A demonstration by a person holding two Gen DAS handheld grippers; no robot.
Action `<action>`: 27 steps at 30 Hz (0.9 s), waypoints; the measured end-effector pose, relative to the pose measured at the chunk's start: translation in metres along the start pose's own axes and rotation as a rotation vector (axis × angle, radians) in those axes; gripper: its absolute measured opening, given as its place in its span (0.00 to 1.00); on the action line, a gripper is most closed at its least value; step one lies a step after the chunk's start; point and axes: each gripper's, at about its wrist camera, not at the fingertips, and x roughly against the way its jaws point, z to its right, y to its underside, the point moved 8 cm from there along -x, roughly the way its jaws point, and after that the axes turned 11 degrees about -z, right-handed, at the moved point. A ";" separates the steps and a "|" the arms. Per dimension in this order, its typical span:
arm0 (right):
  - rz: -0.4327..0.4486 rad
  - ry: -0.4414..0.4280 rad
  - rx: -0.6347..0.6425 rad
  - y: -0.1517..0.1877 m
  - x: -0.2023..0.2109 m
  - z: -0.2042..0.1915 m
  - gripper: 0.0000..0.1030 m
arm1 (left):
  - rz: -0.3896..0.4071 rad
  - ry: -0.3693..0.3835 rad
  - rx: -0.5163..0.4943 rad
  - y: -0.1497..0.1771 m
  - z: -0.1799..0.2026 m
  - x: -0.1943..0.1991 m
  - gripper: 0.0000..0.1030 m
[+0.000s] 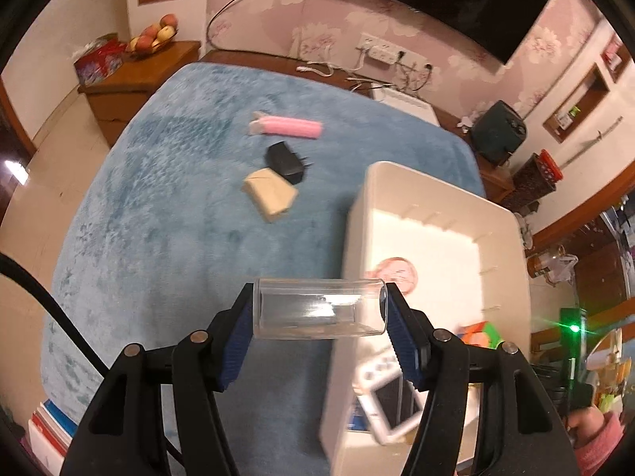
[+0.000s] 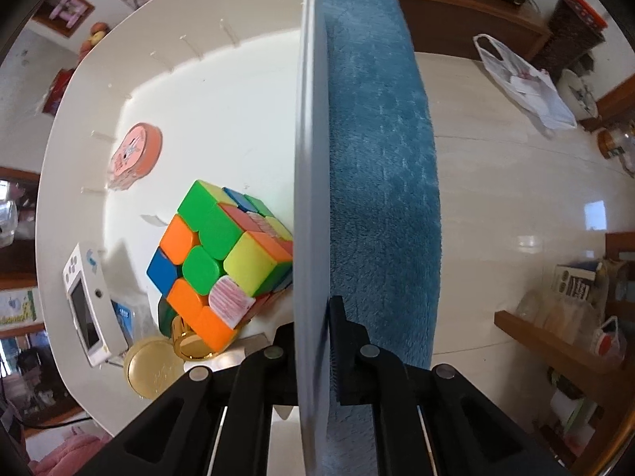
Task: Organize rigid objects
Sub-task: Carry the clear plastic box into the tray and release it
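On the blue-covered table (image 1: 166, 182), a pink tube (image 1: 291, 127), a black charger (image 1: 286, 162) and a beige block (image 1: 270, 195) lie left of the white bin (image 1: 504, 246). The left claw (image 1: 319, 311) grips a clear plastic cylinder (image 1: 319, 309) crosswise, hanging at the bin's near-left edge. The right claw (image 2: 317, 349) is clamped on the bin wall (image 2: 311, 158), with a colour cube (image 2: 222, 261) inside.

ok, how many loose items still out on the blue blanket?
3: pink roll farthest, black charger in the middle, beige block nearest, touching the charger. Others may be hidden behind the white bin.
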 end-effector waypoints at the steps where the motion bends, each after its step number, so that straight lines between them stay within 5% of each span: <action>1: -0.001 0.002 0.012 0.000 0.000 -0.001 0.08 | 0.004 0.005 -0.014 0.001 0.009 0.000 0.64; 19: -0.004 0.011 0.160 0.009 0.003 -0.015 0.12 | -0.042 0.052 -0.284 0.028 0.139 -0.026 0.64; 27: -0.004 -0.005 0.152 0.007 0.003 -0.015 0.12 | -0.042 0.012 -0.359 0.030 0.153 -0.026 0.75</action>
